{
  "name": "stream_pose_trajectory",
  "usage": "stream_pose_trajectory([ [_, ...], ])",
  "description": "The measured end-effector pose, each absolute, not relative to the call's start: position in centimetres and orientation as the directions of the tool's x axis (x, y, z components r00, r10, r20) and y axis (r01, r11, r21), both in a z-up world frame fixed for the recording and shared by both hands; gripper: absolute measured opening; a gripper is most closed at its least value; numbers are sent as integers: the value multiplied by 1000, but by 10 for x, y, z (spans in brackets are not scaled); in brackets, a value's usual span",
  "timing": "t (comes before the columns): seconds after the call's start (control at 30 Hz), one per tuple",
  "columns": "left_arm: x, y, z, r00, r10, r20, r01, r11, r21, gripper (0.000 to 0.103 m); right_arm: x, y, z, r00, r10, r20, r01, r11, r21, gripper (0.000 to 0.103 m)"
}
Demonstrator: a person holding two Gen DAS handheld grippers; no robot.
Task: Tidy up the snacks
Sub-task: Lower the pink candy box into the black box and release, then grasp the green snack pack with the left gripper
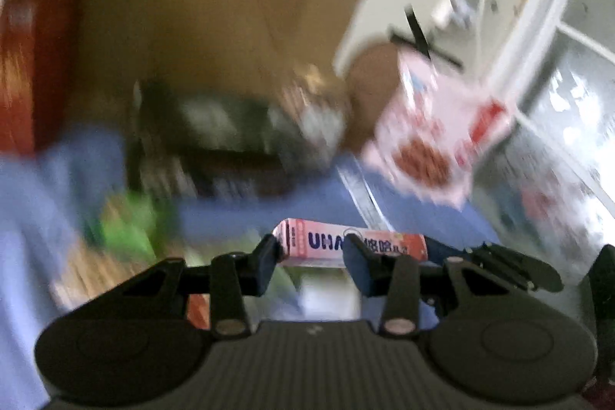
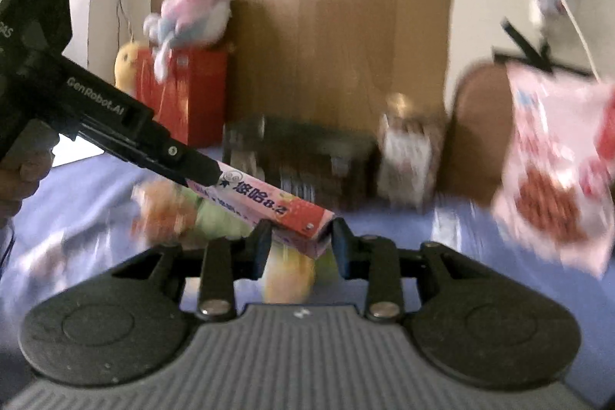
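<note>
A long pink candy box with dark blue lettering hangs above the blue cloth, held at both ends. My left gripper is shut on one end; in the right wrist view it reaches in from the left, a hand on its grip. My right gripper is shut on the other end, with the box's end face between its fingers. In the left wrist view the right gripper shows as a dark shape at the lower right. Both views are blurred.
A pink snack bag stands at the right. A black wire rack and a small packet sit before a cardboard box. A red box with plush toys is at the left. Green and orange snacks lie on the blue cloth.
</note>
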State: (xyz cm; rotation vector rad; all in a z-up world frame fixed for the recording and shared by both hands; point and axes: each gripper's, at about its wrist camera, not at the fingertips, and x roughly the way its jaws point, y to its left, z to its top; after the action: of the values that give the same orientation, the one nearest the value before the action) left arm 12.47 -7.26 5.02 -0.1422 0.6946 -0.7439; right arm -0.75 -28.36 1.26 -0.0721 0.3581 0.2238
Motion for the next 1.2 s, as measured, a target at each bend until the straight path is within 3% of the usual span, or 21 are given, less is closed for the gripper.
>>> stream_pose_trajectory([
  [0.13,184,-68,62,607,-619,-498,526,783,-333,38,60,-274,26,927,206,-315,-227,973,-32,37],
  [0.3,252,-77,45,649,-561,-514,452,828,-333,38,150,-264,17,906,190,-379,-217,976,-28,37],
  [0.43,279,-86,22,628,-515,-583,412,856,-313,40,190,-263,2,872,171,-459,-202,979,-18,38],
  [0.6,242,-51,28,661,-550,-510,433,835,-340,42,154,-288,15,873,241,-424,-196,969,148,39],
  [0.7,217,-14,24,655,-575,-491,405,815,-414,42,125,-295,15,829,331,-452,-240,939,247,45],
  [0.9,183,36,-13,683,-478,-552,245,862,-444,43,112,-267,1,736,411,-538,-273,908,319,45],
  [1.07,196,44,-32,722,-436,-536,184,869,-459,43,146,-235,-7,686,461,-563,-243,874,420,46],
  [1.2,229,30,-37,625,-518,-584,229,837,-497,43,158,-232,-15,671,424,-608,-116,870,479,46],
])
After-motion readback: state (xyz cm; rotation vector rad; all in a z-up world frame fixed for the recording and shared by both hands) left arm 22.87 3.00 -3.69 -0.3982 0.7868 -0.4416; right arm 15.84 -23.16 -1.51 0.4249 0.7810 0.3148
